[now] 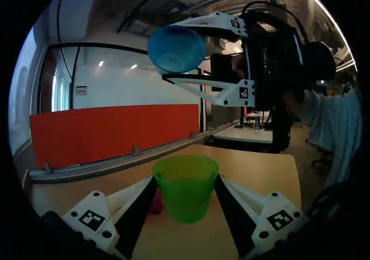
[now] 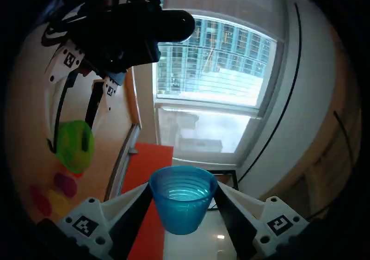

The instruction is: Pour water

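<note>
The blue cup sits in the upper middle of the left gripper view. It is tipped right over on its side with the mouth turned toward the camera, and the right tool is clamped on it, one finger against each wall. Lower in the frame, at bottom centre, the green cup stands upright, gripped on both sides by the left tool just over the tabletop.

I judge the pour to be in hand, with the blue cup tilted and raised above the green one. Whether water is running, or how much is in either cup, cannot be told. The next move calls for bringing the blue rim over the green mouth and holding the tilt steady.

Count: two cups, one blue and one green, and two tools. In the right gripper view about three small coloured pieces lie on the tabletop at lower left, too blurred to identify. An orange panel runs behind.
</note>
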